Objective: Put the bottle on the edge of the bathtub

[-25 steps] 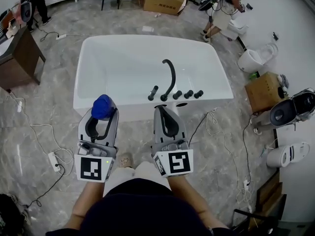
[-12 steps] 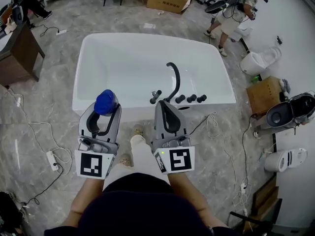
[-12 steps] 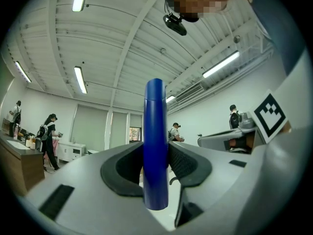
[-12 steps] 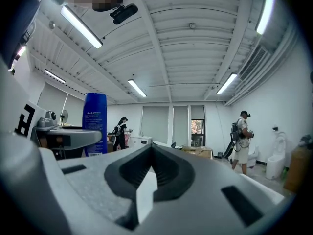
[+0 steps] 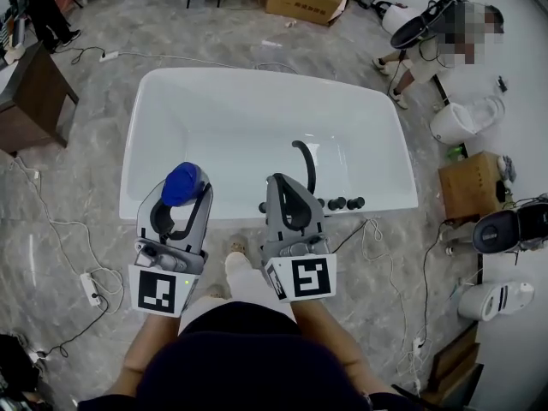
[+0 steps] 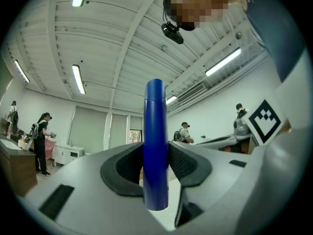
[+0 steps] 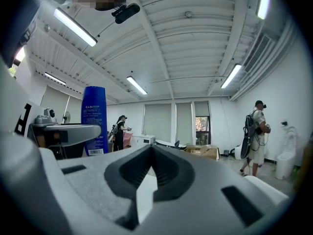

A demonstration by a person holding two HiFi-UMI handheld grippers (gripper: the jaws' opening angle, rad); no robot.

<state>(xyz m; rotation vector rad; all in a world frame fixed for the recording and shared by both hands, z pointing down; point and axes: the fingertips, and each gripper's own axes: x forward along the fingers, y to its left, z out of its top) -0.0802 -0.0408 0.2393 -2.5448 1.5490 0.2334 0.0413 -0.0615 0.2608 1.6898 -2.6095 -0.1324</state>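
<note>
At the far left a brown desk (image 5: 34, 92) stands on the marbled floor (image 5: 77, 187), with a cable and a power strip (image 5: 91, 284) lying nearer to the person. Next comes the left gripper (image 5: 181, 202), its jaws spread fairly wide and pressed on either side of the blue bottle (image 5: 183, 181). The bottle is held upright, its long axis running up and down across the jaws. Its rounded top points up at the head camera, so from above only that end shows. In the left gripper view the bottle rises as a slim column toward the ceiling, its lower end down between the dark pads. From above, the bottle sits in line with the near left rim of the white bathtub (image 5: 130, 174), but I cannot tell how high it is over that edge. Further right, a curved black faucet (image 5: 305, 163) and a row of black knobs (image 5: 342, 204) sit on the near rim. The right gripper (image 5: 288, 188) is just before them, jaws closed together with nothing in them. Off to the right are a cardboard box (image 5: 469, 185) and a person (image 5: 428, 37) standing well beyond the tub.
</note>
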